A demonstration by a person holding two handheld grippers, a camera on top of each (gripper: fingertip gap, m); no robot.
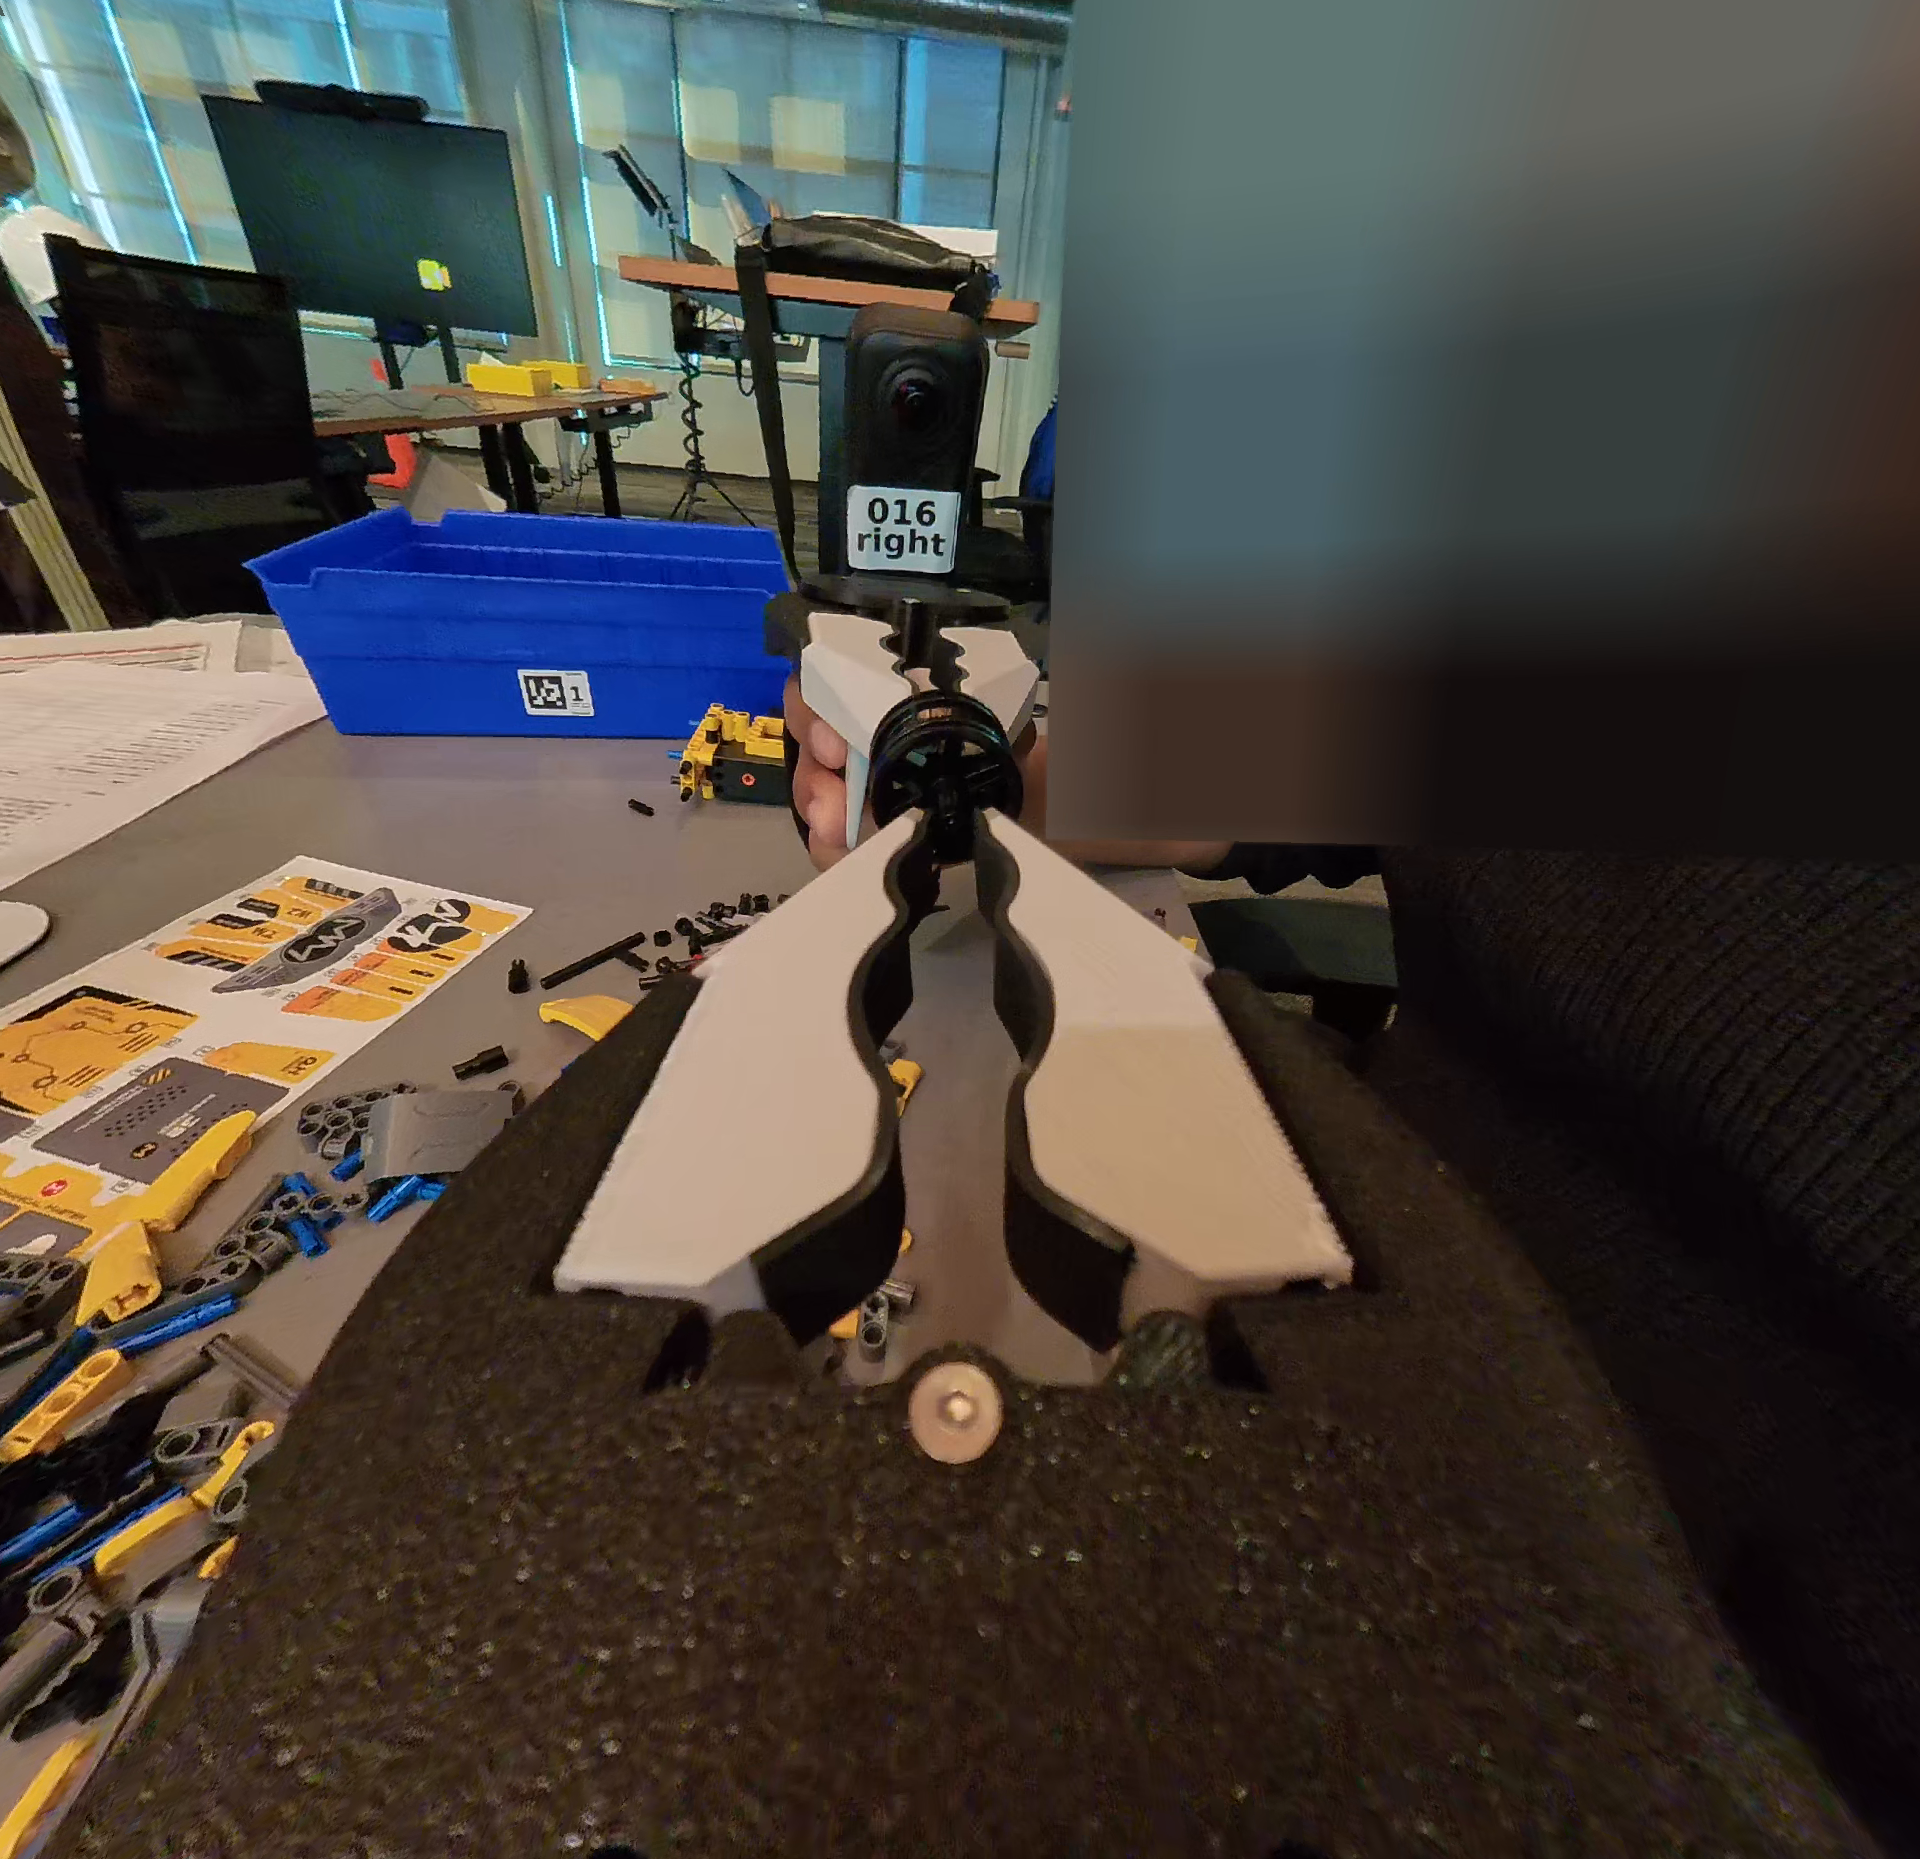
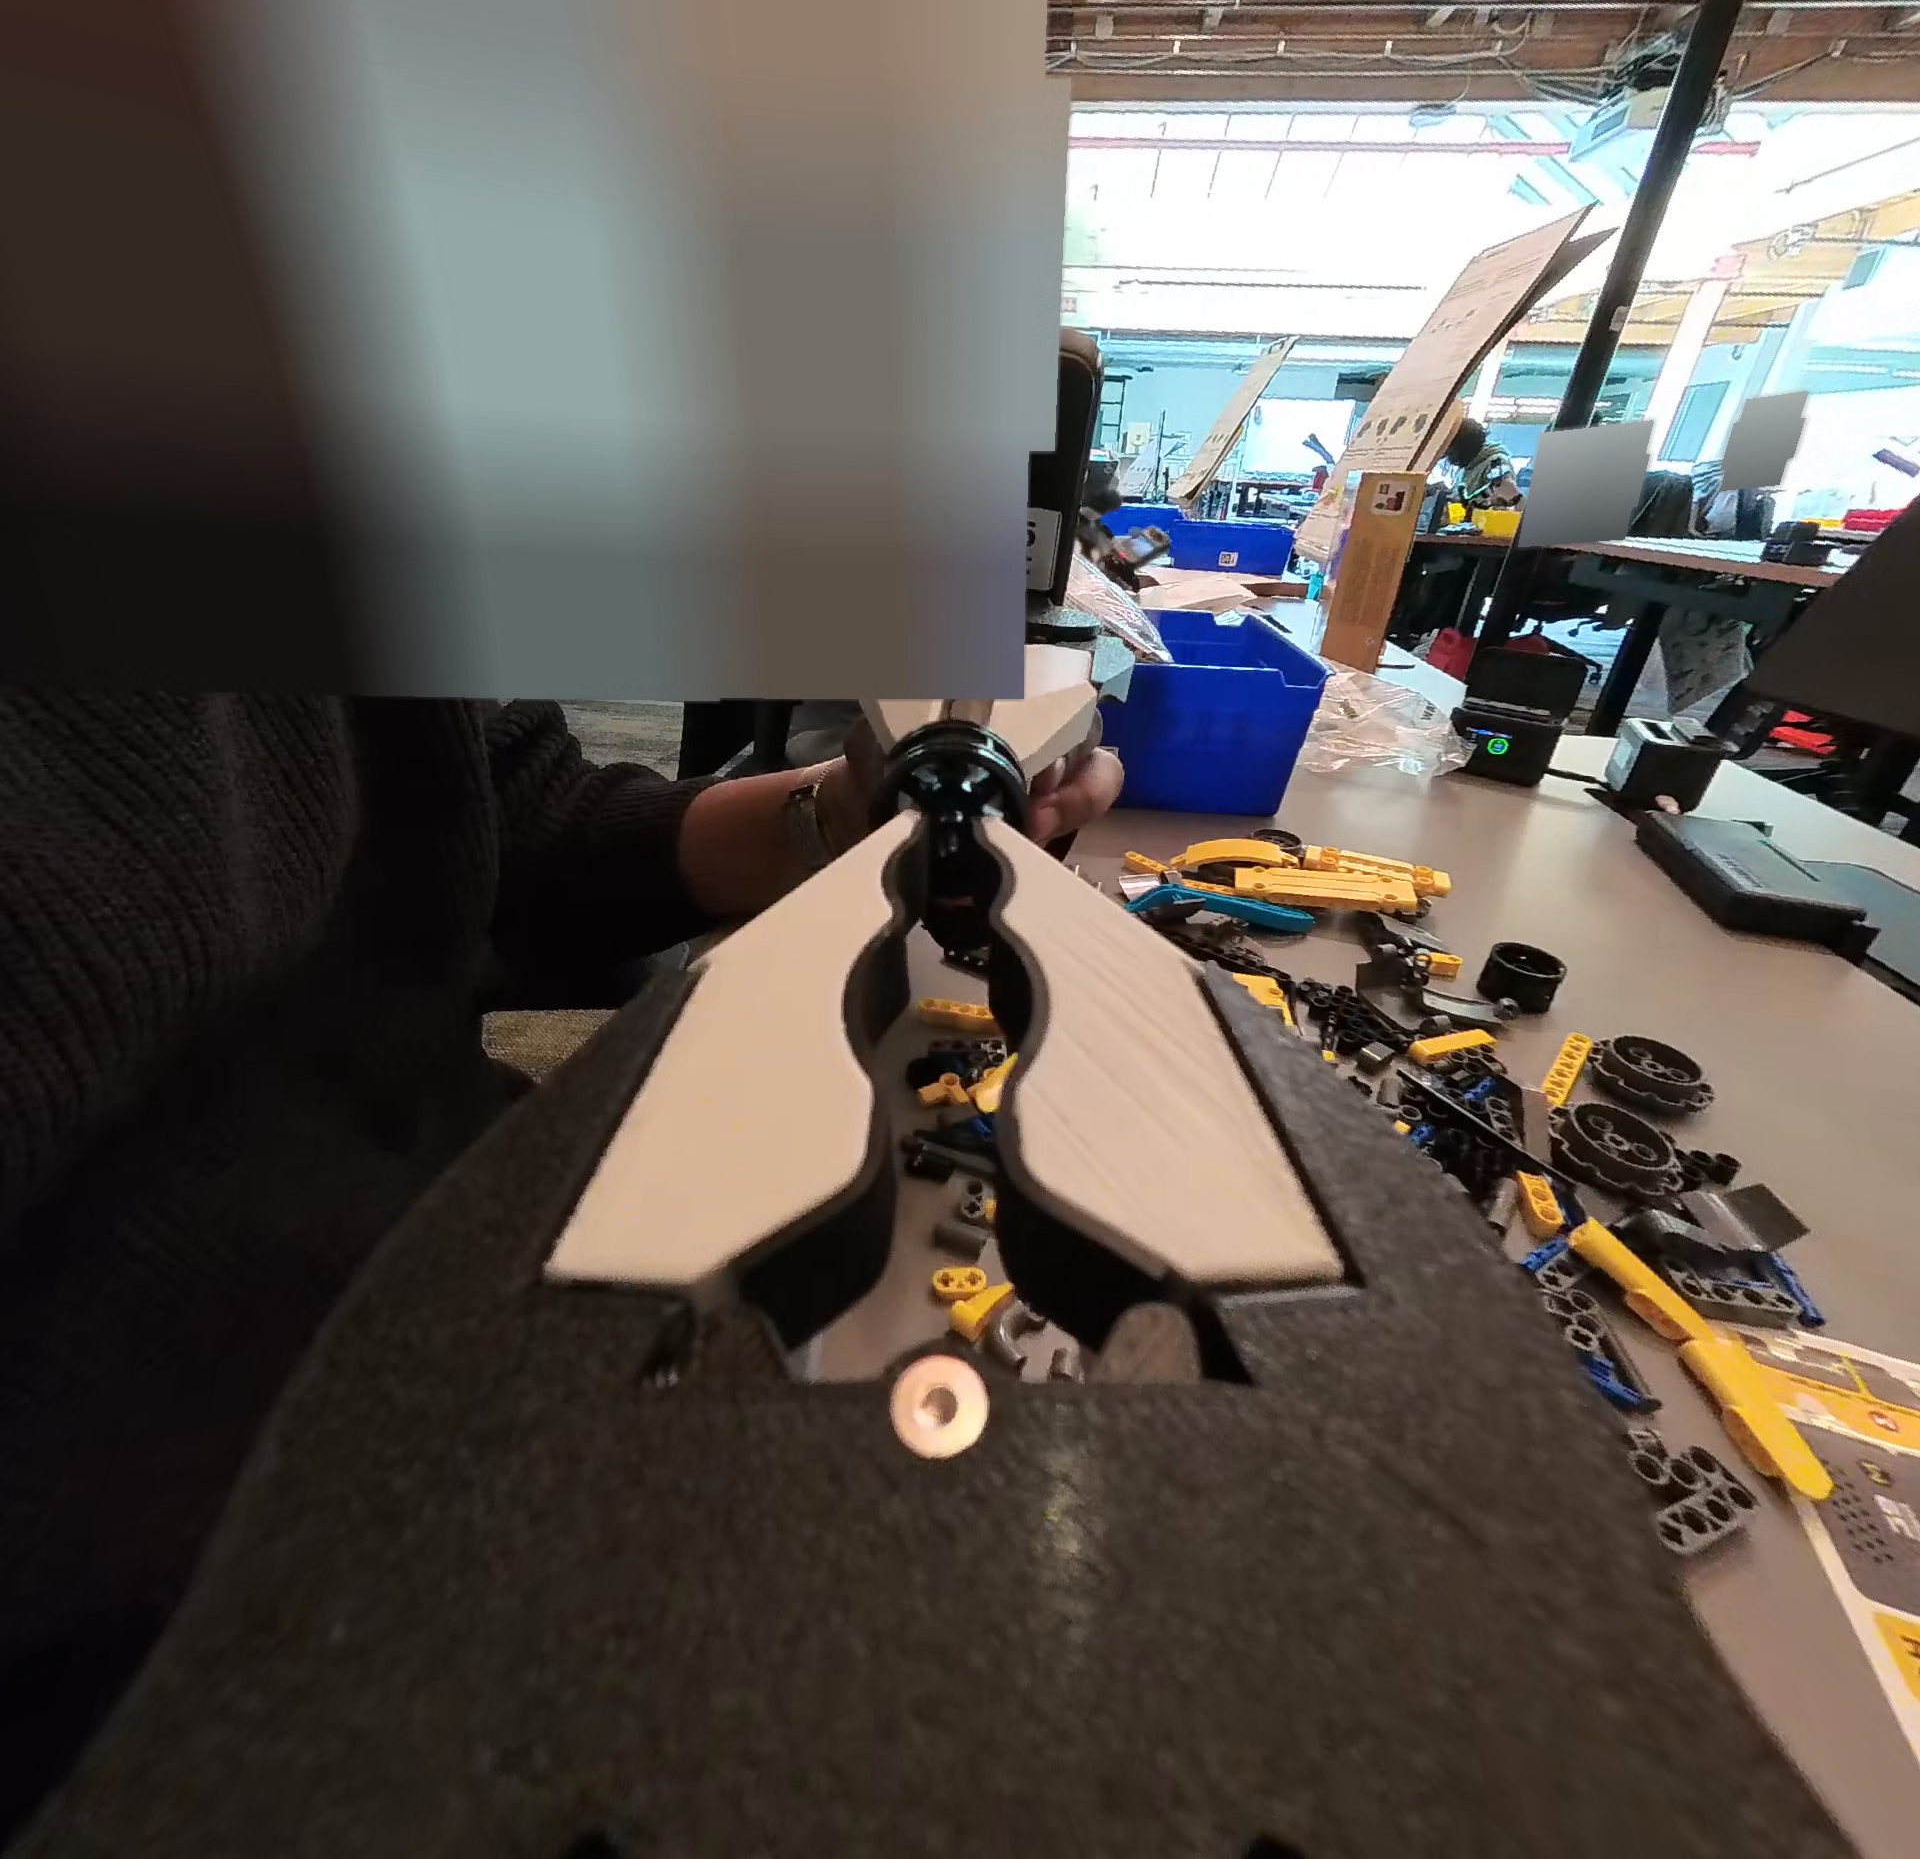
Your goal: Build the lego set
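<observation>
Both grippers are held up above the bench, facing each other tip to tip, with a small black wheel rim (image 1: 943,765) between them. The left gripper (image 1: 948,841) has its 2 white fingers drawn nearly together, pinching a short black hub or axle stub at the rim's near side. The right gripper (image 2: 951,835) is closed the same way on what looks like the other end of that same piece, though the contact point is small and dark and I cannot be sure which part each one grips. A person's hand (image 1: 826,770) wraps the right gripper's handle beneath its black camera (image 1: 914,427).

On the grey bench (image 1: 499,801) below, loose building pieces are scattered: yellow beams (image 2: 1314,879), 2 black tyres (image 2: 1631,1108), blue pins (image 1: 400,1196) and small black pins (image 1: 717,926). A printed sticker sheet (image 1: 229,999) lies toward the left edge. A blue bin (image 1: 520,614) stands at the far side, with a small yellow and black assembly (image 1: 738,755) just in front of it.
</observation>
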